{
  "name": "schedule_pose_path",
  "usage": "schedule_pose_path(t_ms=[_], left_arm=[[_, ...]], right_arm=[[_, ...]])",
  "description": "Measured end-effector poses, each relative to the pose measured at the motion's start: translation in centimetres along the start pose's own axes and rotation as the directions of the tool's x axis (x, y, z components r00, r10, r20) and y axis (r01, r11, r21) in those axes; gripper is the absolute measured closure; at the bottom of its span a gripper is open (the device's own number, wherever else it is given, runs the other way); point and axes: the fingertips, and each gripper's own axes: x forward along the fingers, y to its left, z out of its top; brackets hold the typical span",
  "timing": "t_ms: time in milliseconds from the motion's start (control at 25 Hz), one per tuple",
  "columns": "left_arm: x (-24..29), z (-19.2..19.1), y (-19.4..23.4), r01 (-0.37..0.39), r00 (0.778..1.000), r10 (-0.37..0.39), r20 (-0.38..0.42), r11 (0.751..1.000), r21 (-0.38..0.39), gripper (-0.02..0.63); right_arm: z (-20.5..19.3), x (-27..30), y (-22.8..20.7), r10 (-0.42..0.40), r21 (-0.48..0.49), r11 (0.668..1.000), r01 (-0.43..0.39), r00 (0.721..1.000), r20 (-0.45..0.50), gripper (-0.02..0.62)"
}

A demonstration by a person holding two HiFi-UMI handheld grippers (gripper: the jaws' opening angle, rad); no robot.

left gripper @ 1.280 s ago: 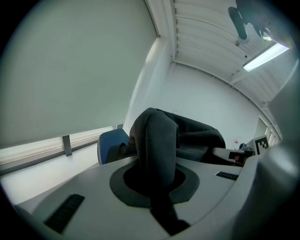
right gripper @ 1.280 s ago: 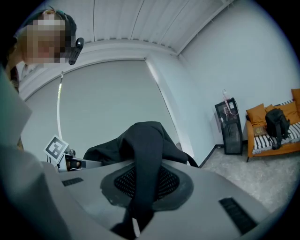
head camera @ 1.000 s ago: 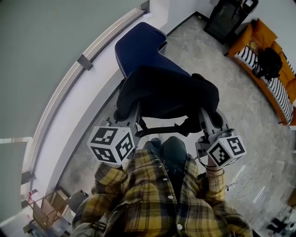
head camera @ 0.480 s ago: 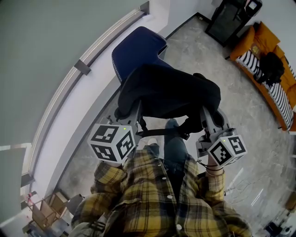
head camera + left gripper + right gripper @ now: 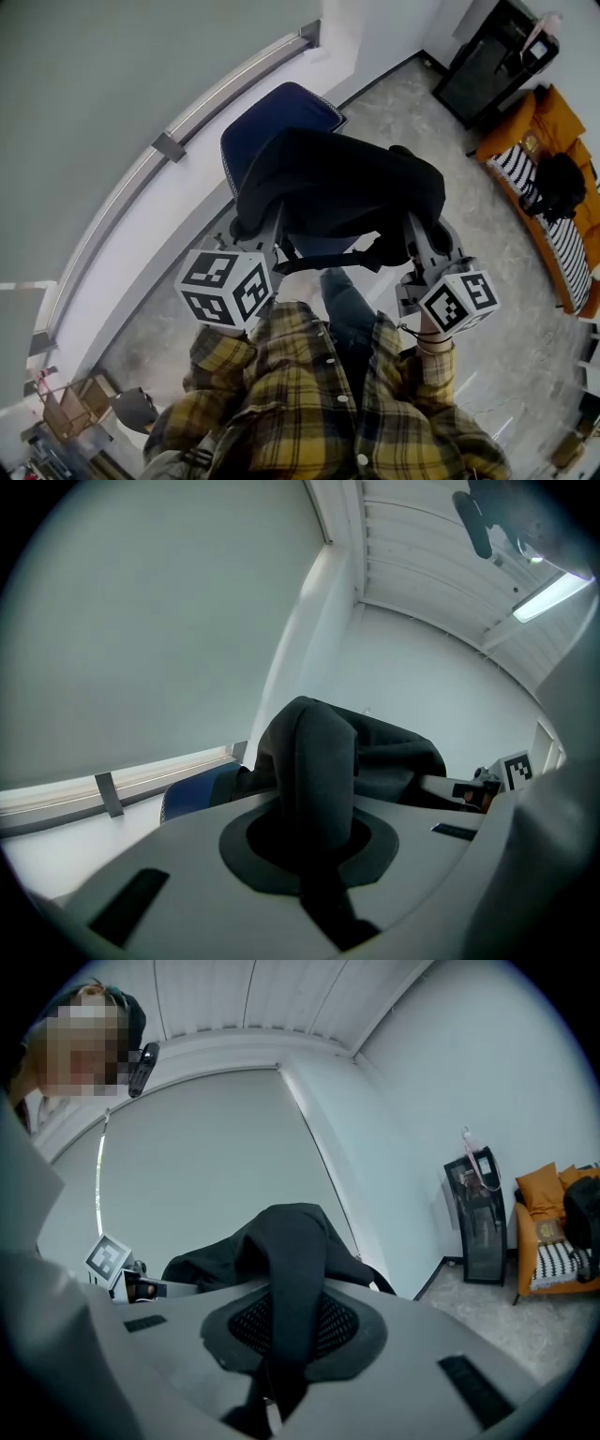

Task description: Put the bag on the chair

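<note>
A black fabric bag (image 5: 342, 192) hangs stretched between my two grippers, above the floor and just in front of a blue chair (image 5: 267, 122) that stands by the wall. My left gripper (image 5: 267, 230) is shut on the bag's left edge; the cloth (image 5: 319, 771) bulges up between its jaws. My right gripper (image 5: 422, 239) is shut on the right edge, where a fold of the bag (image 5: 295, 1269) is pinched. The bag hides most of the chair's seat in the head view; a strip of the blue chair (image 5: 197, 794) shows in the left gripper view.
A curved white wall with a grey ledge (image 5: 169, 145) runs behind the chair. An orange sofa (image 5: 553, 178) with a black item on it stands at the right, beside a black stand (image 5: 487, 61). Cardboard boxes (image 5: 66, 412) sit at the lower left. The floor is grey tile.
Both grippers have carried the bag forward, so the chair now lies closer and more beneath it. The grip on the bag is unchanged.
</note>
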Motion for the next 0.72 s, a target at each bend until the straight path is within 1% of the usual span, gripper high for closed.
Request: schedule_pose_path(t_ms=[240,480,720], left_arm=[[2.8,1.8,0.0,-0.091,0.995,0.092,0.032,0.995,-0.037,0.569],[4.5,2.4,0.2,-0.184,0.981,0.189,0.048,0.979,-0.092,0.569],[5.0,2.5,1.3,-0.240,0.969,0.246,0.031,0.963,-0.118,0.569]], right_arm=[[2.3,4.0,-3.0,0.099,-0.016,0.995,-0.100,0.994,-0.036,0.535],[3.6,7.5,-5.0,0.206,-0.027,0.977,-0.210,0.974,-0.096,0.535],[3.5,10.1,-5.2,0.259,-0.016,0.965,-0.263,0.957,-0.134,0.535]])
